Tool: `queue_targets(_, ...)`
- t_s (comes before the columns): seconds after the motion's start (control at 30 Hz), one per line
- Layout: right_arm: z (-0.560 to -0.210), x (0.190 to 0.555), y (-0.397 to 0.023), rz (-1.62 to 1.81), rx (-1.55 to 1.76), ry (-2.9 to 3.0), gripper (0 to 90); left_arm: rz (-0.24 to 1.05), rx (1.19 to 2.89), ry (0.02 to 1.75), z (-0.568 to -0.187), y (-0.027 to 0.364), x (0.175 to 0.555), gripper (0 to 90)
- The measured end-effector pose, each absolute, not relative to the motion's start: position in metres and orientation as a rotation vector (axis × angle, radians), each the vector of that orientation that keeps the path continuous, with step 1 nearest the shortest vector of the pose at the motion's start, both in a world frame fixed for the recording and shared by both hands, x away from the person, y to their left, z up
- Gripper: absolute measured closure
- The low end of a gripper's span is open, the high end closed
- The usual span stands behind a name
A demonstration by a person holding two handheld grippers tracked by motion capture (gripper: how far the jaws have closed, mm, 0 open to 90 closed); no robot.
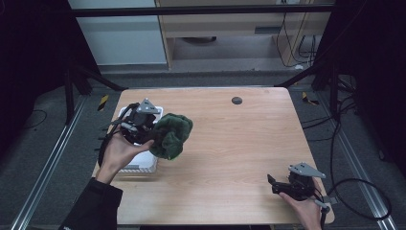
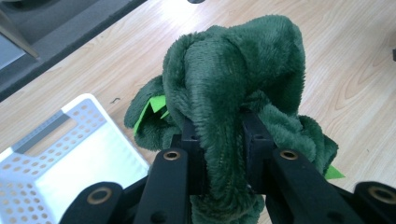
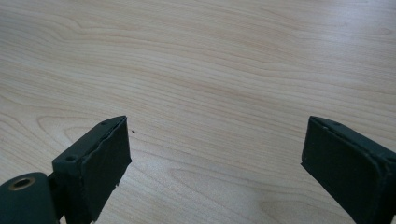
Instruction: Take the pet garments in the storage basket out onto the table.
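Pale wood tabletop (image 1: 230, 158) spreads bare across its middle and right, ringed by dark floor and metal rails, with one small dark disc (image 1: 236, 100) near the far edge.

At the left edge sits a white perforated basket (image 1: 143, 163), its near corner close to the table's front-left side. Above its right rim the left gripper (image 1: 155, 134) is clamped on a dark green plush cloth (image 1: 171, 134). In the left gripper view the cloth (image 2: 233, 79) bulges up between the two black jaws, squeezed tight, with bright green tags poking out at its sides; the basket (image 2: 70, 154) lies down to the left and bare wood opens ahead and to the right. The bundle overhangs the basket's right rim and the table beside it; whether it touches either I cannot tell.

Near the front-right corner the right gripper (image 1: 275, 184) rests low, close to the table's front edge. Its jaws stand wide apart over bare wood (image 3: 210, 84), nothing between them.
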State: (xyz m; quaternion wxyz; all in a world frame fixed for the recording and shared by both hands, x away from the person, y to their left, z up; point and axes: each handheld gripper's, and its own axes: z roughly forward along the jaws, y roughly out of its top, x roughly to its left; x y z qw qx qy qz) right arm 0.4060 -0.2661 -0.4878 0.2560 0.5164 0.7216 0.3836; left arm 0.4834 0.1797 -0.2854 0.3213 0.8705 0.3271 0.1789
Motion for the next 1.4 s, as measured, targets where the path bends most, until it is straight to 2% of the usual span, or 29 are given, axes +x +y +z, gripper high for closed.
queue_targets(0.7, -0.488, 0.406, -0.266, 1.04, 1.391, 1.958, 8.0, 0.399, 2.344, 0.778, -0.298, 0.143, 0.485, 74.8)
queue_targets(1.4, -0.488, 0.406, -0.267, 1.042, 1.391, 1.954, 7.8, 0.315, 2.424, 0.718, -0.328, 0.111, 0.49, 74.7)
